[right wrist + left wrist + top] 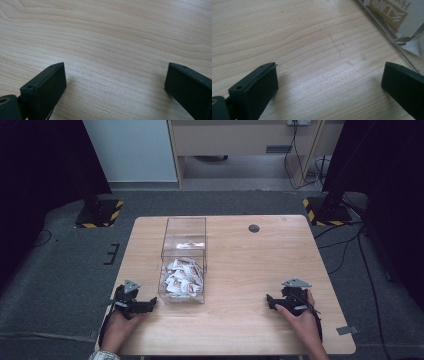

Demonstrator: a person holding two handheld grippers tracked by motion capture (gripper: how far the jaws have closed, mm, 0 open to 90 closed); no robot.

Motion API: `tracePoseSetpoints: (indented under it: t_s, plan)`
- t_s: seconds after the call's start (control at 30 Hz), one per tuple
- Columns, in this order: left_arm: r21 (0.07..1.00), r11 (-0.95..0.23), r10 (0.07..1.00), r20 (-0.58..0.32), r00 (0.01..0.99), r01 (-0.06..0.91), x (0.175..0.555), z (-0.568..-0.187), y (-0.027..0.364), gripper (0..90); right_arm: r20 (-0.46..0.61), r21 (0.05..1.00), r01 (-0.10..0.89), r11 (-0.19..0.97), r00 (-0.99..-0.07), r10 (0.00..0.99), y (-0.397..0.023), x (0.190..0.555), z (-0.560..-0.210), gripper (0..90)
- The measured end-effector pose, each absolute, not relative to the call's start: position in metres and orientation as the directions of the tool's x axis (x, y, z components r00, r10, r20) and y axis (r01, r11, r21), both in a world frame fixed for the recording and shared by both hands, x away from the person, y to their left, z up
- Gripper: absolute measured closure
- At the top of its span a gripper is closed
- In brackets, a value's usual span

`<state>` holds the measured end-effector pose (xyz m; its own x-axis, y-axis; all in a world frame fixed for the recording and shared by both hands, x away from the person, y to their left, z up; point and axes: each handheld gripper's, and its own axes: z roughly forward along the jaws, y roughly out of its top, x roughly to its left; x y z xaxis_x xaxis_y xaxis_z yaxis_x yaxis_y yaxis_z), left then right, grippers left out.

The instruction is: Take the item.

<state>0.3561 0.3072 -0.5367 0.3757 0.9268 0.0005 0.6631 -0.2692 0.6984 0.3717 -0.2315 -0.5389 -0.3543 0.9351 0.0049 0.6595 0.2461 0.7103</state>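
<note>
A: From above, why do we rest the left gripper (150, 303) and right gripper (270, 300) on the table (240, 265)?
B: Probably readying; the clear box (183, 262) of packets (182, 277) stands near our left gripper.
A: Left gripper view?
B: Jaws spread, empty, box corner (387, 32) just ahead.
A: Right gripper view?
B: Spread over bare wood (112, 50).

Lab: hazard-striped stand bases (98, 213), floor cables (345, 251)

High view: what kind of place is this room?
Probably a lab or recording room: a wooden table on grey carpet, stands with hazard-striped bases, dark curtains and loose cables.
</note>
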Motion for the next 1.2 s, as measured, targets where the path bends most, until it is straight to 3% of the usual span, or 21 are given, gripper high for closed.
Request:
tracePoseSetpoints:
  t_s: [0.3, 0.7, 1.2]
  plan:
    - [0.698, -0.269, 0.927, 0.000, 0.376, 0.663, 0.356, -0.537, 0.307, 0.0, 0.004, 0.709, 0.659, 0.249, -0.357, 0.934, -0.231, 0.372, -0.539, 4.1]
    - [0.698, -0.269, 0.927, 0.000, 0.376, 0.663, 0.356, -0.537, 0.307, 0.0, 0.005, 0.718, 0.623, 0.311, -0.452, 0.892, -0.212, 0.363, -0.529, 7.2]
    - [0.699, -0.269, 0.927, 0.000, 0.376, 0.663, 0.356, -0.537, 0.307, 0.0, 0.011, 0.726, 0.607, 0.325, -0.482, 0.876, -0.201, 0.359, -0.519, 10.4]
